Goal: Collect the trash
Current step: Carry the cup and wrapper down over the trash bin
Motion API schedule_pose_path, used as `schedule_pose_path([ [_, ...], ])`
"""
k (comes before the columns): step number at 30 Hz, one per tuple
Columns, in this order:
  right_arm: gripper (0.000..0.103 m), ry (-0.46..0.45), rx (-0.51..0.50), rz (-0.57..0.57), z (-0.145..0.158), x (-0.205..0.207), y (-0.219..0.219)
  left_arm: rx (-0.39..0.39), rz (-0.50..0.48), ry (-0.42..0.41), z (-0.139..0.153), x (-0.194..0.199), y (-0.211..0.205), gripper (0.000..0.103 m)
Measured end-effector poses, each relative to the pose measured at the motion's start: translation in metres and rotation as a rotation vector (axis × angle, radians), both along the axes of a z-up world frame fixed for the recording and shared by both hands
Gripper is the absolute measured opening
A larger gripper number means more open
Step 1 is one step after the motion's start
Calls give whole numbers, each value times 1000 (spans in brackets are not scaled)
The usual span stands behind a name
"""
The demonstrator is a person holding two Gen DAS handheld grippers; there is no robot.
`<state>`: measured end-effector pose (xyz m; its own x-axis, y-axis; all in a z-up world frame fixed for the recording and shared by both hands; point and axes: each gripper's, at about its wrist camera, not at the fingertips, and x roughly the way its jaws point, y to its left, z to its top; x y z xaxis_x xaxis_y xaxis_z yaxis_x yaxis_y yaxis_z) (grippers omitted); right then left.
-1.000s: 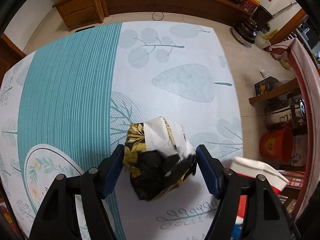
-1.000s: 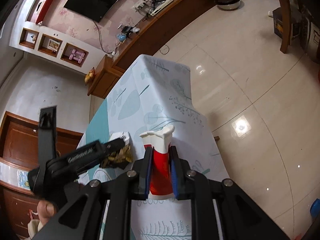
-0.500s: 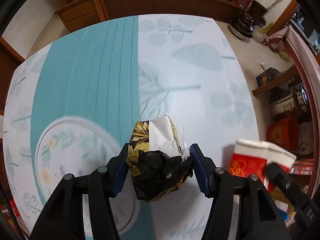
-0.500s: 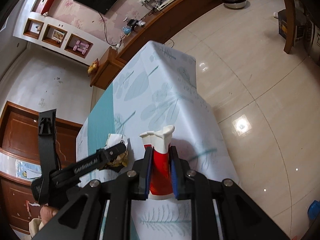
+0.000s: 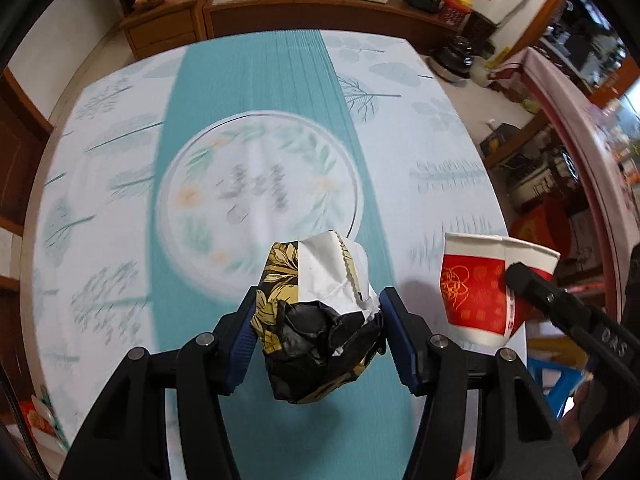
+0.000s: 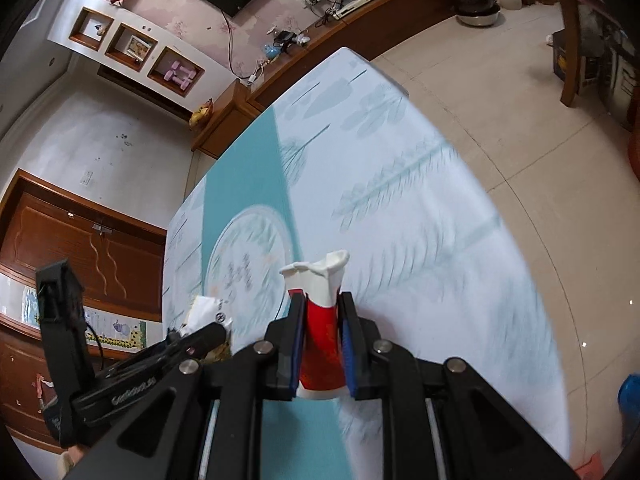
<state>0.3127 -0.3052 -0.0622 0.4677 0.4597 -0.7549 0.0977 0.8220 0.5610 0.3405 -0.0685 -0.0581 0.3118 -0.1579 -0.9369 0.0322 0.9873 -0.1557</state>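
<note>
Both pairs of jaws are pinching trash: the left gripper [image 5: 318,338] is squeezing a crumpled black, gold-flowered and white paper wrapper [image 5: 320,320] between its blue pads, and the right gripper [image 6: 322,344] is pressing a red and white paper cup [image 6: 322,332] nearly flat between its own.

Both bundles are hanging in the air above the table covered in a pale cloth with a teal stripe and leaf prints [image 5: 420,152], the wrapper over the teal band near a printed round medallion. The cloth's pattern is smearing into streaks in both views, so its finer detail is hard to read.

In the left wrist view the cup [image 5: 488,284] is sitting off to the right near the table's edge, with one black finger of the right gripper [image 5: 532,280] lying across its side; the other finger is hidden behind it. In the right wrist view the cup's rim is buckling upward and its lower part is tucked between the pads. There the left gripper [image 6: 208,334] is showing side-on at the lower left (only a scrap of the wrapper [image 6: 206,314] is peeking above its finger).

The hands holding the rigs are mostly cut off by the frame edges. A long wooden sideboard [image 5: 320,16] behind the table is carrying small clutter too tiny to identify.
</note>
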Motion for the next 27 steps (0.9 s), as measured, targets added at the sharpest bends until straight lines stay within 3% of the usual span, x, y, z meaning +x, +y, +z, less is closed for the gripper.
schedule_pose_path([
  [5, 16, -33, -20, -30, 17, -80, 37, 5, -74, -64, 24, -90, 48, 57],
  [12, 16, -29, -25, -55, 18, -187, 96, 53, -169, -114, 28, -197, 95, 57],
  [18, 16, 39, -48, -8, 1, -255, 137, 56, -193, -70, 14, -260, 112, 57],
  [27, 16, 138, -88, 79, -26, -312, 159, 23, -164, 7, -17, -307, 103, 57],
])
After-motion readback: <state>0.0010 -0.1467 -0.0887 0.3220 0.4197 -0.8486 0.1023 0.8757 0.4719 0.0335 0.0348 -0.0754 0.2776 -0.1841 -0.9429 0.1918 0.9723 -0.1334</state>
